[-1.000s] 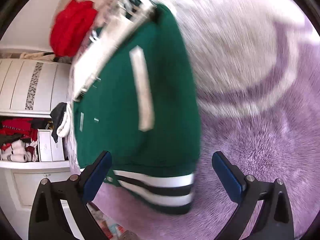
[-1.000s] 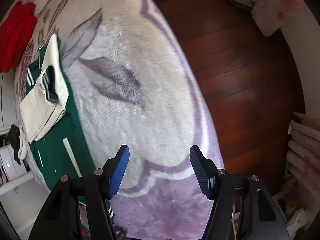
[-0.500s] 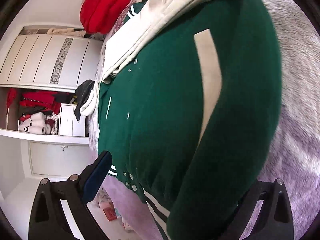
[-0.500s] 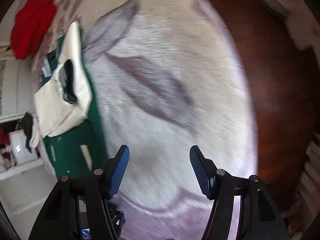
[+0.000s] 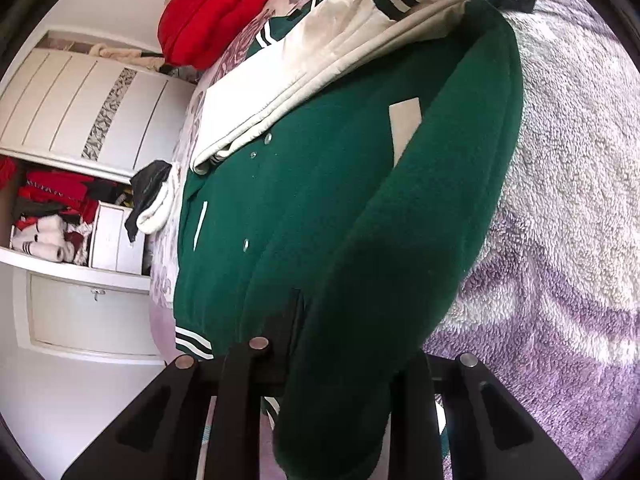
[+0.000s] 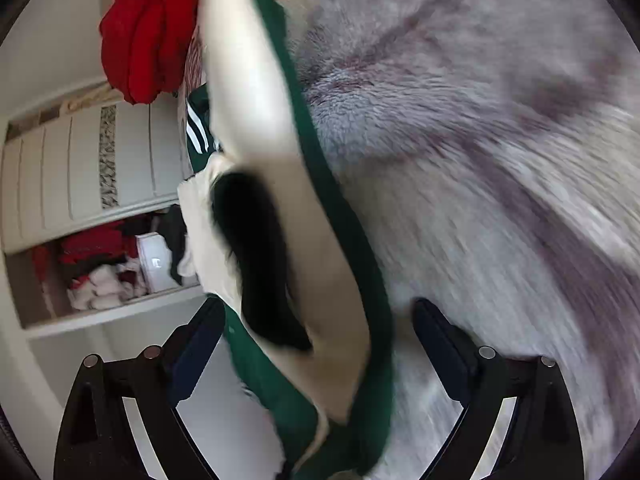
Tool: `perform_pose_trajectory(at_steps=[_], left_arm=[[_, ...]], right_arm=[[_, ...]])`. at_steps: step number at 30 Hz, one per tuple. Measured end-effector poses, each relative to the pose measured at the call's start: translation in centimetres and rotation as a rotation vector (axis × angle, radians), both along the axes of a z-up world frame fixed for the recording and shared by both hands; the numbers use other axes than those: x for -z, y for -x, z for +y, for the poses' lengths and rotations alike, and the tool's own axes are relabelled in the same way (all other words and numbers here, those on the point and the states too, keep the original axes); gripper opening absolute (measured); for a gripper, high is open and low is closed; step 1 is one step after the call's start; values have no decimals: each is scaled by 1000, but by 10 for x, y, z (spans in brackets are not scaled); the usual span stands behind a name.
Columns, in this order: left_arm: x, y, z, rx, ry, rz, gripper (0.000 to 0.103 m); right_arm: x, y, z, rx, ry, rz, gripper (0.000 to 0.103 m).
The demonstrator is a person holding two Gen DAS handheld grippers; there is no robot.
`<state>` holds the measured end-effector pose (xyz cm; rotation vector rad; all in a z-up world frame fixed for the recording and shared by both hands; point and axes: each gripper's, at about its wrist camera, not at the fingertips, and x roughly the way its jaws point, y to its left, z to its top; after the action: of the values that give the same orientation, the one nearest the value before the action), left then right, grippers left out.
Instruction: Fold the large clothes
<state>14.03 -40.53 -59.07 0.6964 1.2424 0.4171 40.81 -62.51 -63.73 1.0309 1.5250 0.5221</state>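
A green varsity jacket with cream sleeves lies on a fluffy purple and white blanket. My left gripper is at the jacket's near edge. Its jaws are closing, and a raised fold of green cloth is bunched and pressed between them. In the right wrist view, the jacket's green edge and a cream sleeve run between the fingers of my right gripper. Those jaws are opening wide, and the pads stand clear of the cloth. That view is blurred by motion.
A red garment is heaped on the blanket beyond the jacket. A white wardrobe stands to the left, with an open shelf of folded clothes. The blanket stretches bare to the right.
My left gripper went from wide open to closed on the jacket's near edge. My right gripper swung down from over the bare blanket to the jacket, and its jaws widened.
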Motion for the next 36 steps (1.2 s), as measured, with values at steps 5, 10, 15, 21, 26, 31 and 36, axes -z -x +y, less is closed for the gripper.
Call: perform_pose_trajectory(at_steps=[5,10,15,21,26,31,36], left_arm=[[-12,-4,12,-14,40,-20,20],[-44,-7,37,-47,116,-72,19],[-92,-10,88,-89,209,-127,16],[-132,-24,190,-217,350,-174,14],[-130,-35,286,-352,432,-205,14],[-93,-36,360,-449,417,-192,15],[-56,-31,408,-524,457,-158,17]], right_arm=[[-4,-13,30,21,47,0,36],[-40,-14,55,94,71,33,19],[-111,-39,116,68,100,-24,18],[-188,-98,251,-78,195,-100,18],[-201,-145,384,-180,303,-101,17],[-159,-182,538,-308,463,-50,17],[-111,-196,640,-419,623,-27,17]])
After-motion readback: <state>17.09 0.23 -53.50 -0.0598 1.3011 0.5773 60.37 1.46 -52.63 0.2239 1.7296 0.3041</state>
